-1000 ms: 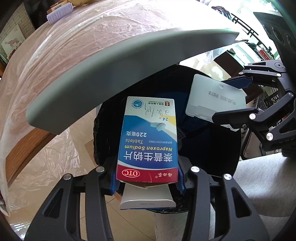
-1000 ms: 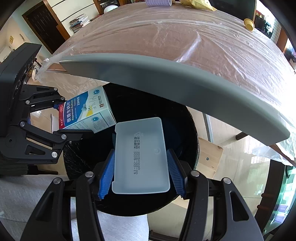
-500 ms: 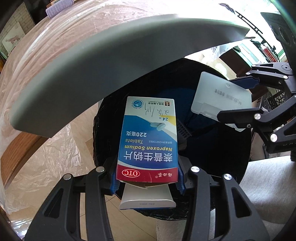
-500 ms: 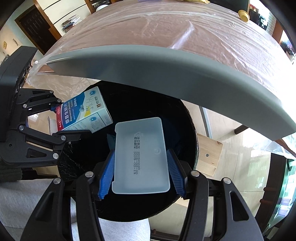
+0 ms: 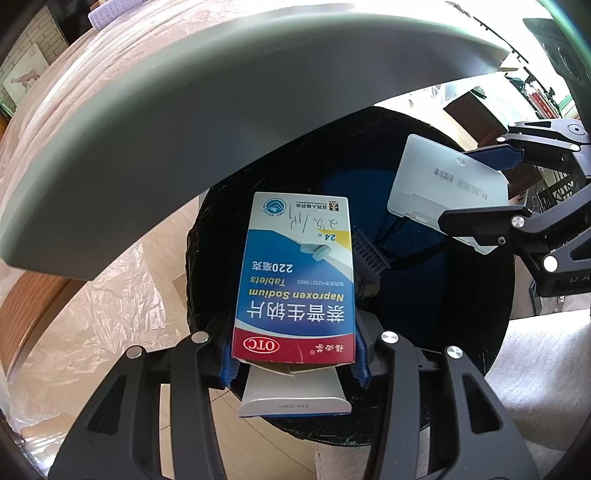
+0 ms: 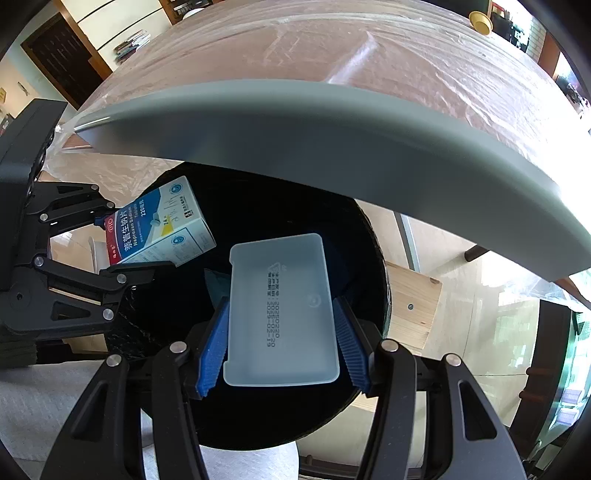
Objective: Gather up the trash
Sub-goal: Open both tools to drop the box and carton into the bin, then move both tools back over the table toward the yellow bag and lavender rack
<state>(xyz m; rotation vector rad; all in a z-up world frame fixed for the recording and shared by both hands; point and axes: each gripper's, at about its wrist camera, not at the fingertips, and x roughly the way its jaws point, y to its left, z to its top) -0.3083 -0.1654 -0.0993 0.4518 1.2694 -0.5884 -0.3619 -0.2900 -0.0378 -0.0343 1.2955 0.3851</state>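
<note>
Both pieces of trash are picked up and held over the open mouth of the bin (image 5: 424, 354) — judging by that, the collecting is done for these two and only the drop is left. Neither item has been let go, and whether more trash waits on the table (image 6: 369, 48) cannot be told; far across its plastic-covered top only a small yellow cup (image 6: 479, 20) shows.

The left gripper (image 5: 293, 354) is clamped on the pill box (image 5: 295, 280), its blue pads pressed to the box's two long sides at the near end. The far end of the box reaches out over the black liner. A grey blister strip (image 5: 295, 395) pokes out of the box's near, open end, toward the camera; I think it could slide free once the box tips.

The right gripper (image 6: 282, 339) grips the plastic tray (image 6: 280, 310) the same way — pads tight on both long edges, opened only as wide as the tray. The tray hangs level above the middle of the bin, to the right of the box and apart from it.

Down in the bin lie some blue material and a small ribbed grey piece (image 5: 369, 253). The grey lid (image 6: 332, 136) stands raised at the far side, leaving the opening clear for both drops.
</note>
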